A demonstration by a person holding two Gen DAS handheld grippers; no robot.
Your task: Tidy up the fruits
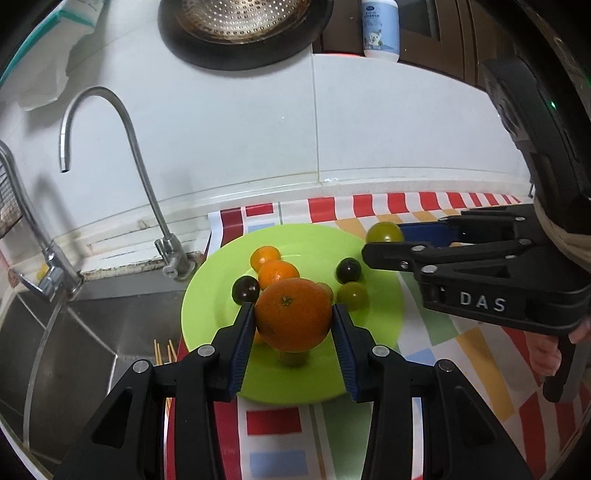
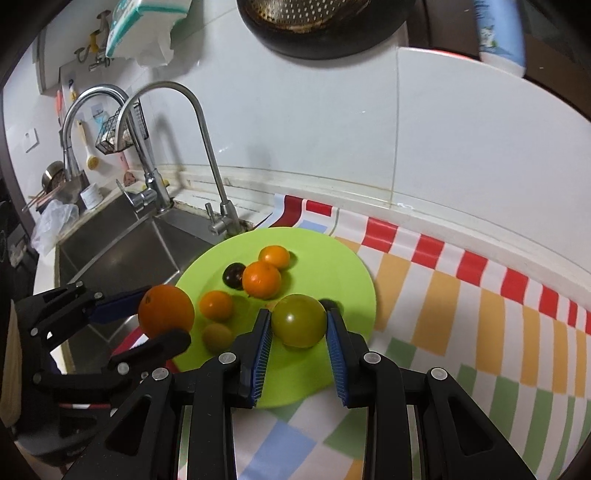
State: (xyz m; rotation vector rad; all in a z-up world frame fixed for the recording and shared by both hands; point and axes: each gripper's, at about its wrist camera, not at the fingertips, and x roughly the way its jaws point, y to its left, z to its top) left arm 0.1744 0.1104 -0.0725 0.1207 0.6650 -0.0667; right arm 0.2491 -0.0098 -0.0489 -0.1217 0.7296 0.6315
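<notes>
A lime green plate [image 1: 380, 314] [image 2: 343, 266] lies on a checked cloth beside the sink. It holds several small oranges [image 1: 277, 273] [image 2: 261, 280], dark plums [image 1: 245, 289] [image 2: 233, 275] and a green fruit [image 1: 352, 295]. My left gripper [image 1: 294, 319] [image 2: 166, 317] is shut on a large orange [image 1: 293, 319] [image 2: 166, 312], held above the plate's near side. My right gripper [image 2: 299, 321] [image 1: 384, 234] is shut on a green tomato [image 2: 298, 320] [image 1: 384, 232], held over the plate's right edge.
A steel sink [image 2: 122, 251] lies left of the plate, with a thin curved tap [image 1: 125, 147] [image 2: 207, 147] at its rim and a bigger tap [image 2: 92, 122] behind. A colander [image 1: 243, 22] hangs on the white tiled wall. A white bottle [image 1: 380, 29] stands at the back right.
</notes>
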